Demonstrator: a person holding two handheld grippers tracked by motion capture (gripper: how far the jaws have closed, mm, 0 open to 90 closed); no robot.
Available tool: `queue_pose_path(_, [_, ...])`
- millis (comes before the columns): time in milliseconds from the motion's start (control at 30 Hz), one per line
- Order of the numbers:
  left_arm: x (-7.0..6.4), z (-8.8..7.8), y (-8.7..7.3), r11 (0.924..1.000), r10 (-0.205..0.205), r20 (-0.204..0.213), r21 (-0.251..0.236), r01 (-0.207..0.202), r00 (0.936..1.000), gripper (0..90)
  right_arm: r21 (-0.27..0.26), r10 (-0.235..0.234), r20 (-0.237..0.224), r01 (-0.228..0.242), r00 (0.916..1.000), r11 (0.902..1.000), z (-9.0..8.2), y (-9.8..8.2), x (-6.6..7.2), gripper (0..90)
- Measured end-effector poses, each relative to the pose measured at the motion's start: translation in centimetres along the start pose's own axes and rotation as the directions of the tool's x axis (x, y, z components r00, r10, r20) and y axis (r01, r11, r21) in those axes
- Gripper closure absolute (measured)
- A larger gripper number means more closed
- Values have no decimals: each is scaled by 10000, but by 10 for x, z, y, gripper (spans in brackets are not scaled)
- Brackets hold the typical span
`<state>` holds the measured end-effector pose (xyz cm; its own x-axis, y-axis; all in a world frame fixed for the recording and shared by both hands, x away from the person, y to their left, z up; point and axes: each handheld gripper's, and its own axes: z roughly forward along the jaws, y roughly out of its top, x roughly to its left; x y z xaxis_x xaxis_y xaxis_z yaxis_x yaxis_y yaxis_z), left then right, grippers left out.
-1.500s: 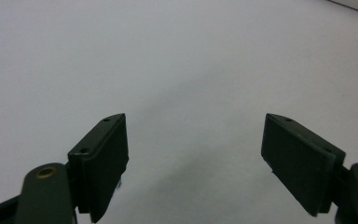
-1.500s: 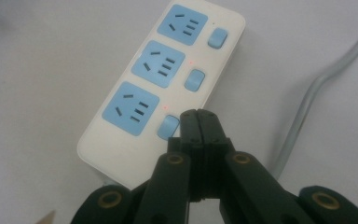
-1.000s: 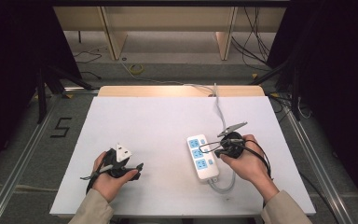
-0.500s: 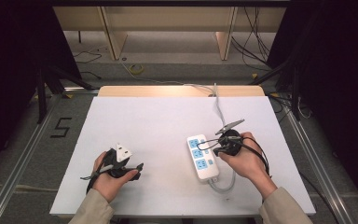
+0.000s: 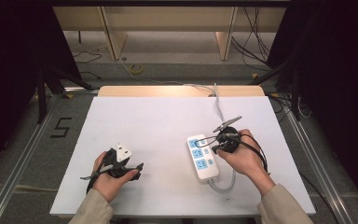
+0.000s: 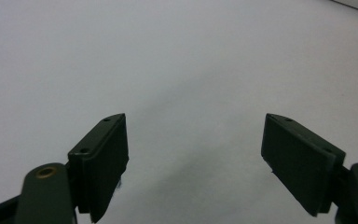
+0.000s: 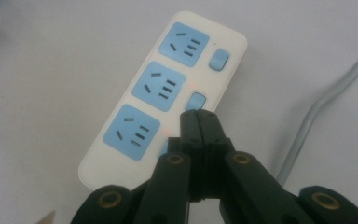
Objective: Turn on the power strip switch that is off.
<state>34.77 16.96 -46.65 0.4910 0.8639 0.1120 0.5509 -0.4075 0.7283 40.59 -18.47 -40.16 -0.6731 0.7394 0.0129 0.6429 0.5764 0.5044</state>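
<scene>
A white power strip [image 5: 202,158] with three blue sockets and a blue switch beside each lies on the white table [image 5: 158,121], right of the middle. In the right gripper view the power strip [image 7: 158,93] lies just ahead. My right gripper [image 7: 199,116] is shut with nothing between its jaws. Its tips sit over the switch row just below the middle switch [image 7: 196,100]; contact cannot be made out. From above, the right gripper [image 5: 216,147] reaches in from the strip's right side. My left gripper [image 6: 196,154] stands open over bare table, and the left gripper [image 5: 137,170] rests at the front left.
The strip's grey cord [image 5: 224,183] loops at the near end, and the cord [image 5: 216,100] runs off the table's back edge. Wooden shelving [image 5: 168,18] stands beyond the table and dark frames flank both sides. A "5" mark [image 5: 60,127] is on the floor at left.
The right hand has edged slightly left toward the power strip. The left hand has kept still.
</scene>
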Motion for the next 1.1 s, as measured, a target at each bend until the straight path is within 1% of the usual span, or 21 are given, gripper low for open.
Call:
queue_pose_path(967, [-1, 1, 0, 10000, -1, 24, 1, 1, 10000, 228, 241, 0, 64, -2, 10000, 9997, 4, 13, -2, 900])
queue_pose_path(1100, [-1, 1, 0, 10000, -12, 20, -19, 12, 10000, 228, 266, -58, 53, 57, 10000, 9996, 4, 14, -3, 900])
